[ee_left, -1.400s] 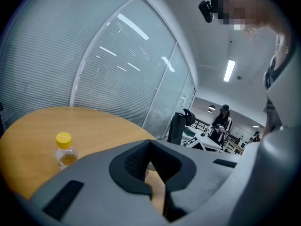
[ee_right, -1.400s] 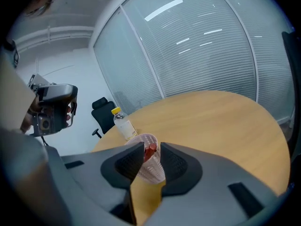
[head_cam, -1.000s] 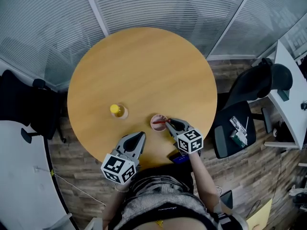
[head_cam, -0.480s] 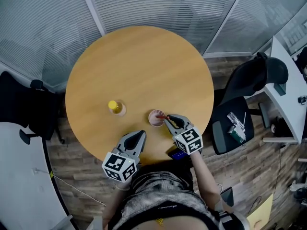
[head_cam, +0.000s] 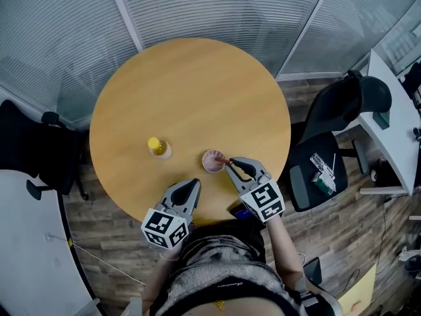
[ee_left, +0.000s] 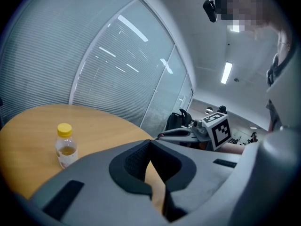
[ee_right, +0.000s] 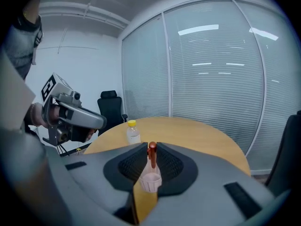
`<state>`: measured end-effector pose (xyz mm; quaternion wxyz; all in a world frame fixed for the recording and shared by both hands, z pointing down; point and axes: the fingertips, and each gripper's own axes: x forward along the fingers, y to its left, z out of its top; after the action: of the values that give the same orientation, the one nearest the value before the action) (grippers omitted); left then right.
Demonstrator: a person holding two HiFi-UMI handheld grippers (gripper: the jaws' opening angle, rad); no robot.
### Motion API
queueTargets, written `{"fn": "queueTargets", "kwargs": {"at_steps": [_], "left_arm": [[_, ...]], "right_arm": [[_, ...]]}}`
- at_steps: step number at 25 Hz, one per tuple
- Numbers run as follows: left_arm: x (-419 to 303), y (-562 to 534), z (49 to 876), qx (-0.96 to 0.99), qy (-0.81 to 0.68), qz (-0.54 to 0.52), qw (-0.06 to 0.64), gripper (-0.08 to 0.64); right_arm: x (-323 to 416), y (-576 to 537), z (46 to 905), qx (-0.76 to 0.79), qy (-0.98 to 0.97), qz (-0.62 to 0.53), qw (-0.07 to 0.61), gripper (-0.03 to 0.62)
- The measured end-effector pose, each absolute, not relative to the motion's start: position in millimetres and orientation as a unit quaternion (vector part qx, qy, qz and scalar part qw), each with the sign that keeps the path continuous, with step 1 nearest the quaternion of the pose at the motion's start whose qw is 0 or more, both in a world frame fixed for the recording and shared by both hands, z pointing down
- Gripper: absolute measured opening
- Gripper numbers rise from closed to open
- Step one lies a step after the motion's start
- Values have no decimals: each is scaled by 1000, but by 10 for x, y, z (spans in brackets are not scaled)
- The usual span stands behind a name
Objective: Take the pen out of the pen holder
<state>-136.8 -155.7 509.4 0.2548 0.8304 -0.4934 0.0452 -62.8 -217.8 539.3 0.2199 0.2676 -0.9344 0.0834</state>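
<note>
A small pink pen holder (head_cam: 212, 162) stands on the round wooden table (head_cam: 191, 91), near its front edge. One reddish-brown pen (ee_right: 152, 153) stands in the pen holder (ee_right: 150, 182) and leans towards me. My right gripper (head_cam: 230, 166) reaches the holder from the right. Its jaws are closed on the pen's top end (head_cam: 223, 161), seen in the right gripper view (ee_right: 151, 148). My left gripper (head_cam: 195, 184) hovers over the table's front edge, left of the holder. It is shut with nothing between its jaws (ee_left: 150, 142).
A small bottle with a yellow cap (head_cam: 158, 148) stands left of the holder, also visible as the bottle (ee_left: 66, 147). Black office chairs stand at the right (head_cam: 342, 120) and left (head_cam: 39, 147). A white desk (head_cam: 395, 124) is far right. Blinds on glass walls (head_cam: 217, 12) ring the back.
Almost nothing has moved. The right gripper stays at the pen, its marker cube a little lower and further right. The left gripper holds still.
</note>
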Motion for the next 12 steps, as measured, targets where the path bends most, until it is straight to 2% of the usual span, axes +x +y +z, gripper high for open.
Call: {"fn": "queueTargets", "kwargs": {"at_steps": [12], "left_arm": [[-1213,-1557,4963,841,-482,32,242,5]], "right_arm": [[-482,-2008,4671,292,-935,64,189,69]]}}
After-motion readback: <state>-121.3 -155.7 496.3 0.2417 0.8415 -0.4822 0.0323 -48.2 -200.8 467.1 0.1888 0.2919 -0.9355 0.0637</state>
